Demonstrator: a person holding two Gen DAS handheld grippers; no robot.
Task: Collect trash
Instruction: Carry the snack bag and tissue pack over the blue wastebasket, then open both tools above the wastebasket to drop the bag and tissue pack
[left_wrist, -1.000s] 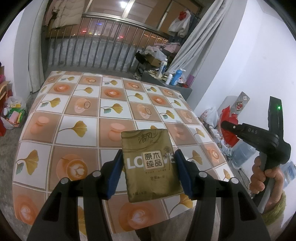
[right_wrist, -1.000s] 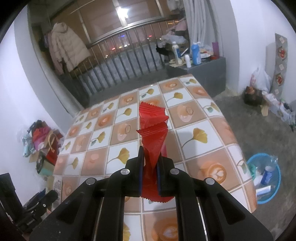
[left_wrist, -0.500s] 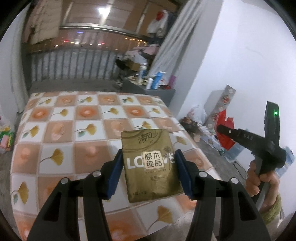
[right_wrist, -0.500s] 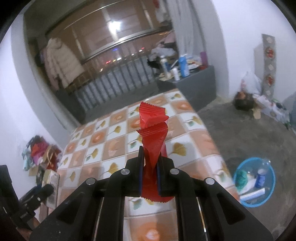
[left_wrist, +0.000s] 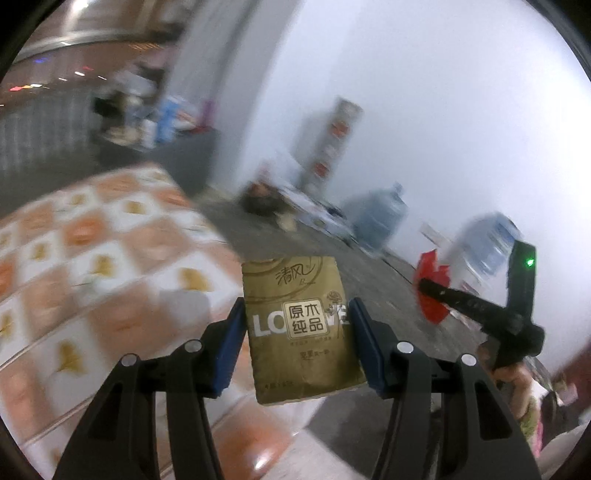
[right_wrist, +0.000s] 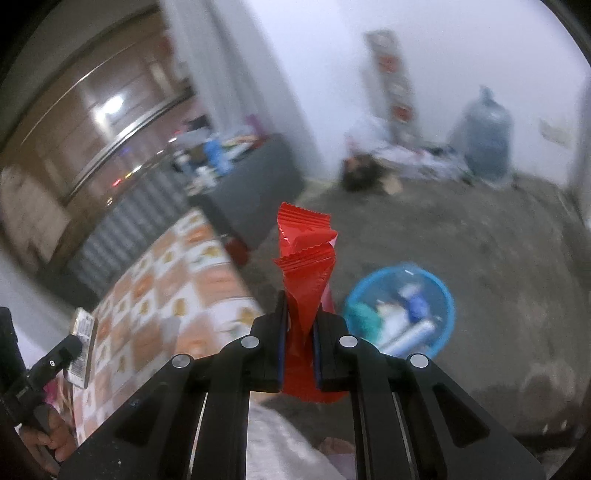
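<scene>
My left gripper (left_wrist: 297, 325) is shut on a gold tissue pack (left_wrist: 301, 328) with printed lettering, held upright between the blue pads. My right gripper (right_wrist: 299, 325) is shut on a crumpled red wrapper (right_wrist: 306, 258) that sticks up above the fingers. In the left wrist view the right gripper (left_wrist: 424, 286) shows at the right with the red wrapper (left_wrist: 432, 280) at its tip. The left gripper with the tissue pack (right_wrist: 83, 343) appears at the lower left of the right wrist view. Both are off the right side of the tiled table (left_wrist: 92, 266). The picture is motion-blurred.
A blue basin (right_wrist: 399, 310) holding bottles and other items sits on the grey floor beyond the red wrapper. Water jugs (right_wrist: 487, 140) and bags stand along the white wall. A dark cabinet (right_wrist: 251, 173) with bottles is behind the table (right_wrist: 166, 295).
Both grippers have swung right, away from the table and toward the floor by the wall. The blue basin has come nearer the middle of the right view. Both grips are unchanged.
</scene>
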